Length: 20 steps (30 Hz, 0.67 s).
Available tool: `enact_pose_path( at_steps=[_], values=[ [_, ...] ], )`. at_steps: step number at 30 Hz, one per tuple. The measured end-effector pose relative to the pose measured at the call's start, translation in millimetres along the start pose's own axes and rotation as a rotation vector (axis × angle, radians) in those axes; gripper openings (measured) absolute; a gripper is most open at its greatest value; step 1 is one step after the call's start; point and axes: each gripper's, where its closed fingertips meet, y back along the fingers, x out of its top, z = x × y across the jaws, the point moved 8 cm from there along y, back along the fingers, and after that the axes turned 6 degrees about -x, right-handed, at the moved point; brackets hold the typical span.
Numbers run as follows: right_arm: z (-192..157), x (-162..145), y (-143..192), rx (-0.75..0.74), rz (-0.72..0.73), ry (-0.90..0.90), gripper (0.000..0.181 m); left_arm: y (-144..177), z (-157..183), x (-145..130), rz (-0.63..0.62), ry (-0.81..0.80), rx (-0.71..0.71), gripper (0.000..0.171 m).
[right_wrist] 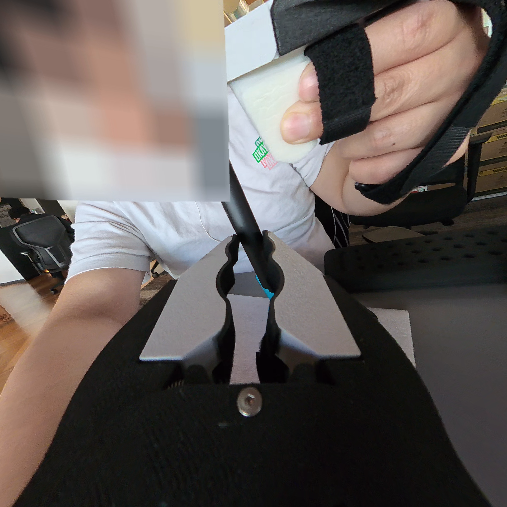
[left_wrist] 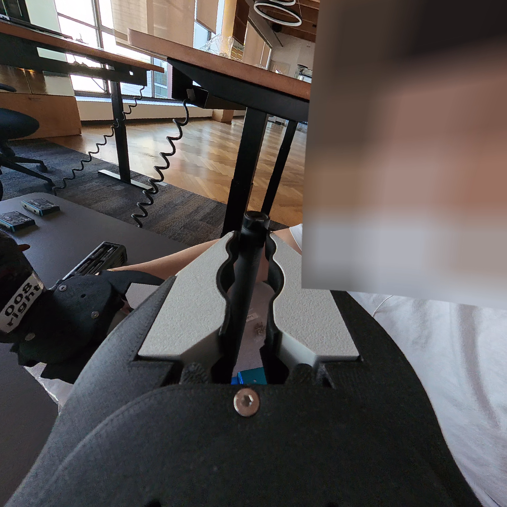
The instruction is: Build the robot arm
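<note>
My left gripper (left_wrist: 251,236) is shut on a black rod-shaped tool (left_wrist: 247,274) that runs lengthwise between its white fingers, its round end sticking out past the tips. A blue part (left_wrist: 248,380) shows below, over a white sheet with small screws (left_wrist: 259,327). My right gripper (right_wrist: 250,238) has its tips closed around the same black tool (right_wrist: 241,208), which slants up and left from the blue part (right_wrist: 270,293). The right gripper also shows at the left of the left wrist view (left_wrist: 68,301). A hand (right_wrist: 397,109) strapped to the left gripper fills the upper right.
On the dark table (left_wrist: 68,233) lie a black case of screwdriver bits (left_wrist: 98,260) and two small black boxes (left_wrist: 41,205). A white sheet (right_wrist: 244,329) lies under the grippers, and a black perforated pad (right_wrist: 411,260) lies behind it. The person's white-shirted torso is close in front. There is about 9 cm between the tips of the two grippers.
</note>
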Motion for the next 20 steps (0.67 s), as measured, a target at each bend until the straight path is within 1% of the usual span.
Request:
enact_pose_path(
  at_steps=[6, 13, 20],
  values=[
    [1.5, 0.7, 0.0, 0.011, 0.001, -0.037, 0.017, 0.9, -0.7, -0.2, 0.009, 0.003, 0.001, 0.018],
    [2.8, -1.8, -4.7, 0.045, 0.005, -0.028, 0.019, -0.8, -0.3, 0.3, -0.005, 0.0, 0.002, 0.018],
    [4.9, -2.1, -3.6, 0.075, 0.019, -0.062, 0.019, 2.0, -1.5, -0.6, 0.016, 0.013, -0.012, 0.018]
  ],
)
